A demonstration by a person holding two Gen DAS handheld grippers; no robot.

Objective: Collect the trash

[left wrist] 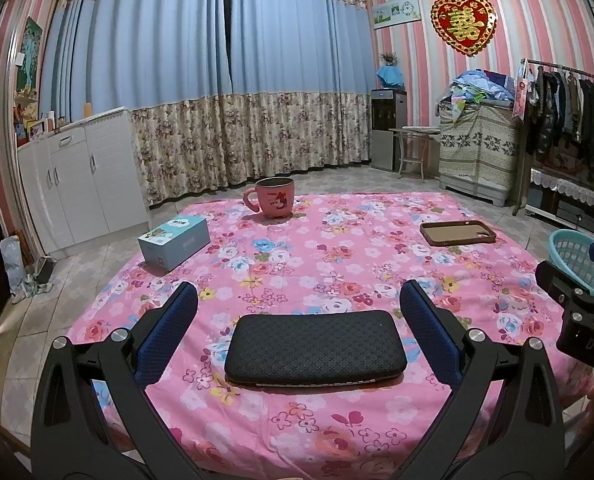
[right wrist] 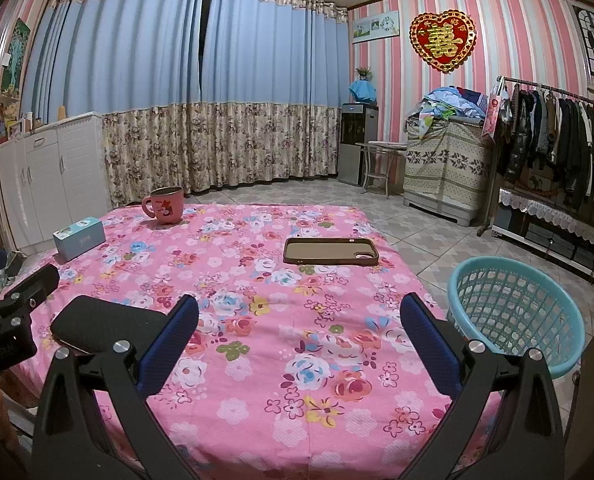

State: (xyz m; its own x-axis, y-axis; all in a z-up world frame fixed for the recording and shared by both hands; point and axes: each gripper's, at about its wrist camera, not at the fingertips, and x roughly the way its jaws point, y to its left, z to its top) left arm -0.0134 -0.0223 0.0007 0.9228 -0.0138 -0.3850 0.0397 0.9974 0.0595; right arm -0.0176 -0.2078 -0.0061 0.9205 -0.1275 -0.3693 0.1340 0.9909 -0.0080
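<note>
A table with a pink flowered cloth holds a black textured case, a brown phone case, a light blue box and a pink mug. My left gripper is open, its blue fingers either side of the black case, above it. My right gripper is open and empty over the cloth; the black case lies to its left, the phone case ahead. A turquoise basket stands beside the table's right edge.
The basket also shows at the right in the left wrist view. A white cabinet stands at the left. A clothes rack and a covered cabinet stand at the right. Curtains hang behind.
</note>
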